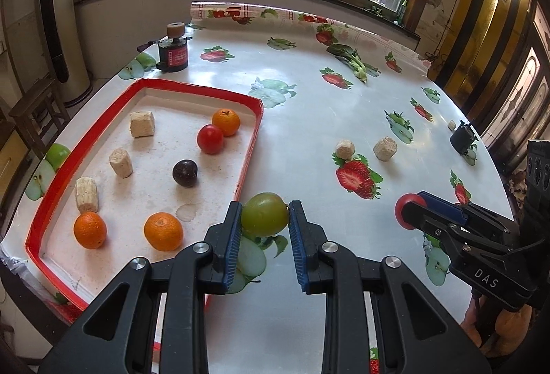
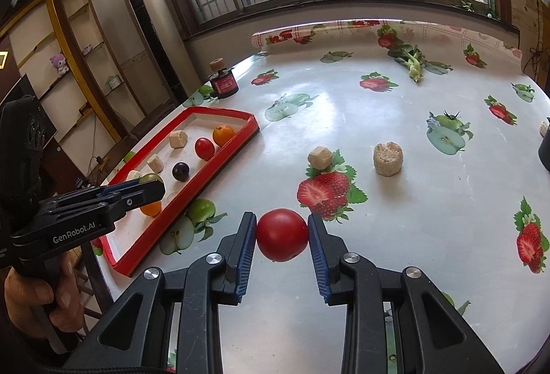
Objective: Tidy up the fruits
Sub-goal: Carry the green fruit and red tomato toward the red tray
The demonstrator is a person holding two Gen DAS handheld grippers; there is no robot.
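The left gripper (image 1: 264,214) clamps a green fruit (image 1: 264,215) between its fingertips beside the red tray (image 1: 249,147), while the right gripper (image 2: 282,234) pinches a red tomato (image 2: 282,234) between its pads.

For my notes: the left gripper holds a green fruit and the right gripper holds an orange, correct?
Not quite. The right gripper holds a red fruit, not an orange, as the right wrist view shows. The left gripper does hold the green fruit.
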